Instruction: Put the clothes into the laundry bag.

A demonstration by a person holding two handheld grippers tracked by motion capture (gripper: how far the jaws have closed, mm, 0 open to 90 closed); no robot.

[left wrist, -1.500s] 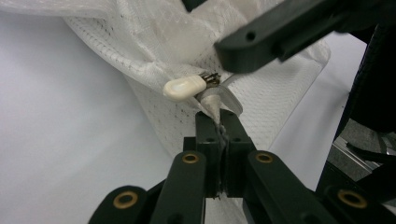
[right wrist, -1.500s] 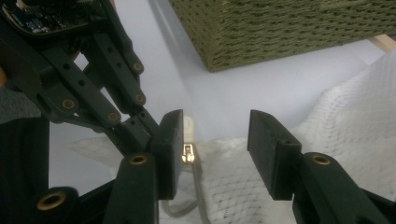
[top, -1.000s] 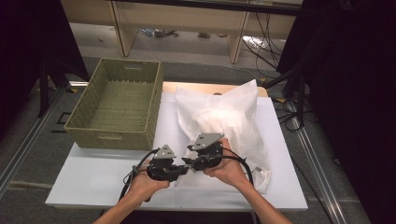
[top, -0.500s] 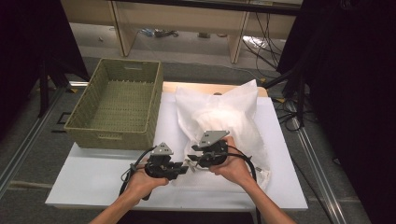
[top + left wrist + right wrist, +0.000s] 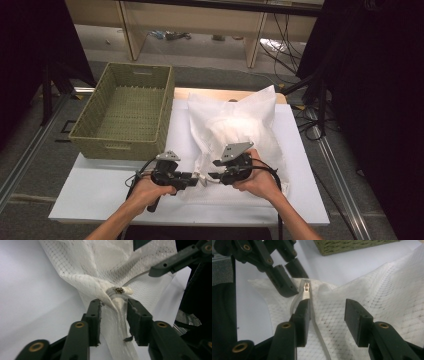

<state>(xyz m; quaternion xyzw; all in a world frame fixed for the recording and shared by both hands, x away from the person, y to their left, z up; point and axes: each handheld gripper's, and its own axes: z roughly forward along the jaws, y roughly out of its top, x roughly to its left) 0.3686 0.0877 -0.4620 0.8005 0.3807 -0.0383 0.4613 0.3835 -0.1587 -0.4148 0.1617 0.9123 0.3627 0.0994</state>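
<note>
Mesh laundry bag [image 5: 235, 125], white, crumpled, zippered corner [image 5: 306, 287]

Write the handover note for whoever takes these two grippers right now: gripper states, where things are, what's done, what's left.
Left gripper: jaws have just been opening and now stand apart around the bunched zipper end of the white mesh zippered bag, not pressing it.
Right gripper: open over the mesh beside the zipper band; metal zipper pull lies just ahead.
Bag lies on the white table; empty green woven basket stands at its left.
Done: both grippers brought to the zipper corner.
Left, probably: regrip the end, work the pull.
</note>
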